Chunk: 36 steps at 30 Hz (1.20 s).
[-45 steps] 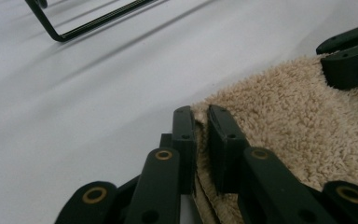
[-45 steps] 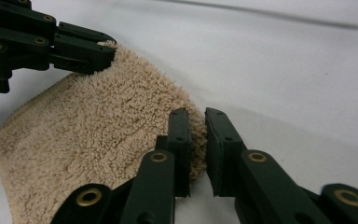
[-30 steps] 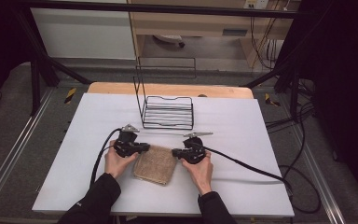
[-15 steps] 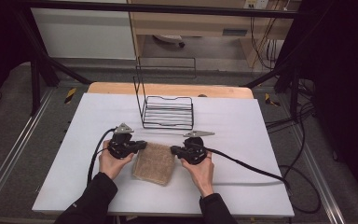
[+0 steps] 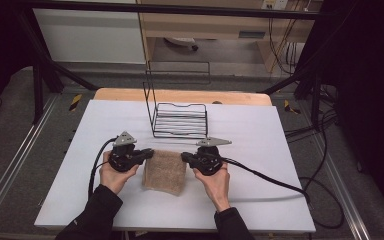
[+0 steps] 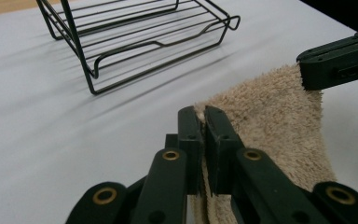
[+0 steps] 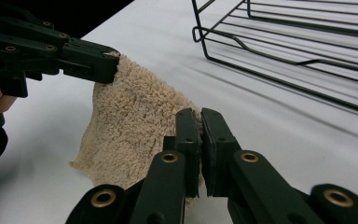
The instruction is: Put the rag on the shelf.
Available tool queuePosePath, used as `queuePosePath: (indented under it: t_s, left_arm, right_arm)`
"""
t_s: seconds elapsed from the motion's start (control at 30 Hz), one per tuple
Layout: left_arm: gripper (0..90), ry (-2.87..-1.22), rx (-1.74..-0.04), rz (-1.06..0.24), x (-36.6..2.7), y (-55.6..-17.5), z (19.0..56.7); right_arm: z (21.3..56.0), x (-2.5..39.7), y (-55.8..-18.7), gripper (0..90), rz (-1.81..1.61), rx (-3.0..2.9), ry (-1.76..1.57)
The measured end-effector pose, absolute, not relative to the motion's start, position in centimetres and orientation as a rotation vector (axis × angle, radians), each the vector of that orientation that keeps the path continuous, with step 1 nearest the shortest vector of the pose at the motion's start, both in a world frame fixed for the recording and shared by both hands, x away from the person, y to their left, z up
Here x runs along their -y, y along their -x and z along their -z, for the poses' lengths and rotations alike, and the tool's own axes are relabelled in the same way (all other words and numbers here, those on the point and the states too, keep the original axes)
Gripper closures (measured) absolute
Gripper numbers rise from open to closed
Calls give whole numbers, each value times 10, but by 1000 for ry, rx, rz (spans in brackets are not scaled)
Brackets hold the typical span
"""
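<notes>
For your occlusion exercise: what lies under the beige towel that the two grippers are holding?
Under the towel only the white table shows around it, and its near end rests there. The left gripper and right gripper pinch its far corners. Anything beneath the cloth is covered.

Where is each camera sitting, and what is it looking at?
High view: above the person's side of the table, looking forward and down; forearms, both hands, left gripper and right gripper show.
Left gripper view: on the left gripper, looking along its jaws at the towel; right gripper beyond.
Right gripper view: on the right gripper, facing the left gripper and hand.
All three share the towel and wire rack.
</notes>
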<state>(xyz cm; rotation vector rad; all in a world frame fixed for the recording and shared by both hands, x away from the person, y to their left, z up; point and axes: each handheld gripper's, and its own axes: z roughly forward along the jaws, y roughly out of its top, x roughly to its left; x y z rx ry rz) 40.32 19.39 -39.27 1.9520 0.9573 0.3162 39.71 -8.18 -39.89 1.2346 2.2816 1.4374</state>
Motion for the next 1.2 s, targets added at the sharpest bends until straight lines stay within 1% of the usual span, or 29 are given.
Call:
queuePosePath:
  t_s: [1.2]
  left_arm:
    - [855,-1816,-884,-445,-194,-382,360]
  right_arm:
    - [355,85,-389,870,-1469,-2193,-1001]
